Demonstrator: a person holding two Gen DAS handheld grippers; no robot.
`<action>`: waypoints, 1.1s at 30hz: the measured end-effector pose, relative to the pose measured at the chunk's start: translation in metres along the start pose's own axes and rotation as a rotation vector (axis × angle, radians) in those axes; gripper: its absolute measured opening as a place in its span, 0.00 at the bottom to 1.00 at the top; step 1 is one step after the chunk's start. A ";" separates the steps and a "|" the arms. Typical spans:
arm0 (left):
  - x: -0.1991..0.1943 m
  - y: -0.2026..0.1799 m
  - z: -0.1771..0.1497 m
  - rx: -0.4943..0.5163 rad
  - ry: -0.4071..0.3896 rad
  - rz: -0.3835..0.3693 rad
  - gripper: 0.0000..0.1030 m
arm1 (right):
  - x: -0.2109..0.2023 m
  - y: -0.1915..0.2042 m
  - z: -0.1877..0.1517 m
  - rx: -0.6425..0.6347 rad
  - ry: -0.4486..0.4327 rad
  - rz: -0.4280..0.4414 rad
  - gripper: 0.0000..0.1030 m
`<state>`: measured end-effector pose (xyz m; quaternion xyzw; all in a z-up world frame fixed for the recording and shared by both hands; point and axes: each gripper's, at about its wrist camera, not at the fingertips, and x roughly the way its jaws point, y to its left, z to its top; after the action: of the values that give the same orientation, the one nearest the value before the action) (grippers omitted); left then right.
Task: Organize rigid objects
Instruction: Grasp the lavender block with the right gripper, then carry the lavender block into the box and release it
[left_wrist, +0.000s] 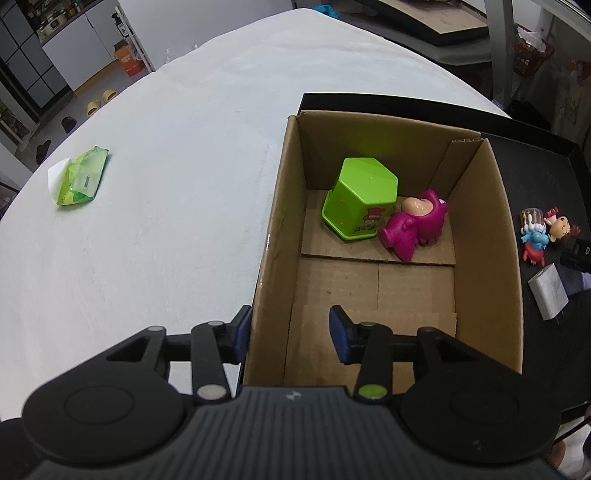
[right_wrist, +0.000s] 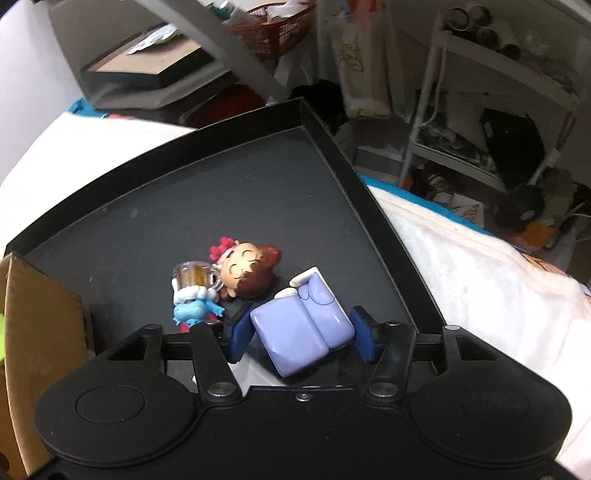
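An open cardboard box (left_wrist: 491, 236) holds a green hexagonal container (left_wrist: 360, 197) lying on its side and a magenta figurine (left_wrist: 415, 225) next to it. My left gripper (left_wrist: 291, 332) is open and straddles the box's near left wall, with one finger outside and one inside. On the black tray (right_wrist: 229, 192) lies a doll figurine with a beer mug (right_wrist: 225, 277), also visible as the doll figurine (left_wrist: 546, 232) right of the box. My right gripper (right_wrist: 301, 338) is shut on a lavender block-shaped toy (right_wrist: 303, 328), with both pads against its sides.
A green wet-wipe pack (left_wrist: 79, 175) lies on the white table at the far left. A white-grey block (left_wrist: 548, 291) rests on the tray near the box. Past the tray's right rim are a white cloth (right_wrist: 480, 280) and cluttered shelves (right_wrist: 498, 110).
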<state>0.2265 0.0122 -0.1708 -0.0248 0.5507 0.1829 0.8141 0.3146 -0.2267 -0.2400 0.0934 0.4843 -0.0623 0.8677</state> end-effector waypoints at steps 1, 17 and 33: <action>0.000 0.001 0.000 -0.002 -0.002 -0.003 0.42 | -0.001 0.001 -0.001 -0.003 -0.006 0.004 0.52; -0.002 0.010 0.000 -0.033 -0.019 -0.063 0.42 | -0.060 0.011 0.005 -0.028 -0.168 0.174 0.52; 0.011 0.035 -0.012 -0.079 -0.030 -0.174 0.35 | -0.102 0.086 -0.009 -0.228 -0.182 0.343 0.52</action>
<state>0.2076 0.0451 -0.1800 -0.1019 0.5267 0.1336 0.8333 0.2707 -0.1395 -0.1493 0.0695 0.3851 0.1332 0.9106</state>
